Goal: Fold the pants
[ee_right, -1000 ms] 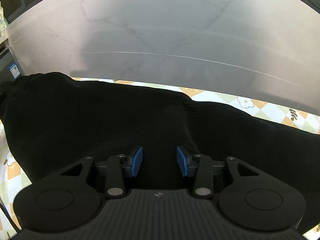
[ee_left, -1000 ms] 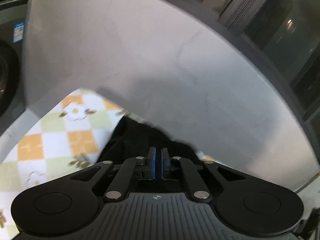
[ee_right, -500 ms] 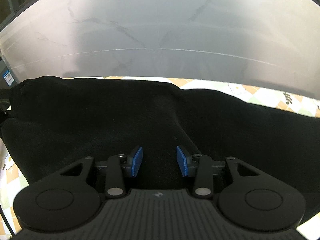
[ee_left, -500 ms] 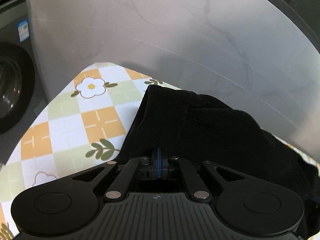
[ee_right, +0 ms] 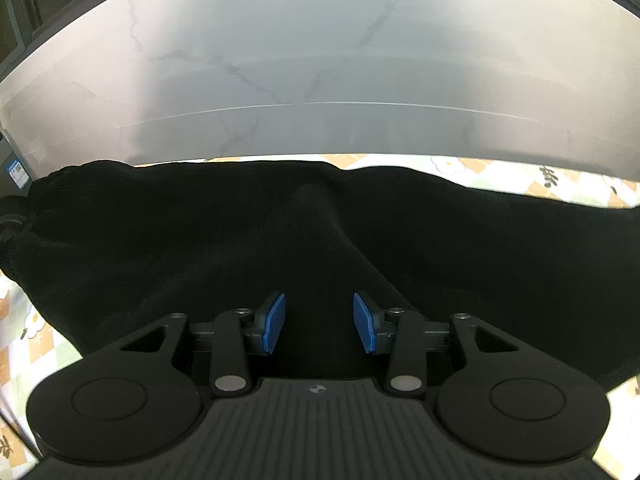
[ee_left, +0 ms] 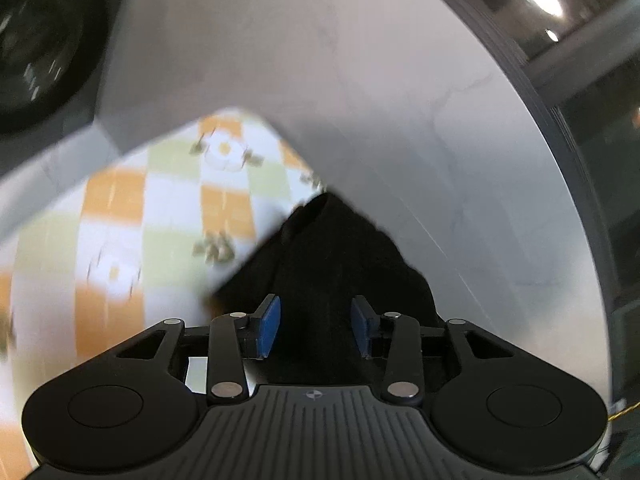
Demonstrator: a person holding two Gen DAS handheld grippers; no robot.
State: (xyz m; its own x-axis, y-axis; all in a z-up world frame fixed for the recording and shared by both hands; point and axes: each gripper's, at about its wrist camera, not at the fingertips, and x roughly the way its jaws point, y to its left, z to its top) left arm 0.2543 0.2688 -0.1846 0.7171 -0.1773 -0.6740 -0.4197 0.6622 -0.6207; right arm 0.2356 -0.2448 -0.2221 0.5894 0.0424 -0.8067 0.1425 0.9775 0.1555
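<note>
Both grippers stood parted above the black pants.

The left gripper [ee_left: 314,326] was opening, dark cloth showing between its unpressed pads; the right gripper [ee_right: 319,326] hung apart too, gripping nothing. The pants [ee_right: 280,232] lay spread across the checked floral tablecloth [ee_left: 132,216], near the grey marbled wall [ee_right: 320,60].

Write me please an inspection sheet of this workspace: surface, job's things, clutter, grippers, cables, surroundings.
Surface: checked flower-print cloth covering the table.
Job's things: black pants spread across the cloth.
Clutter: nothing seen.
Grippers: left gripper jaws opening, pants between the pads, not pressed; right gripper open over the pants.
Cables: nothing seen.
Surroundings: grey marbled wall; washing machine at left.
</note>
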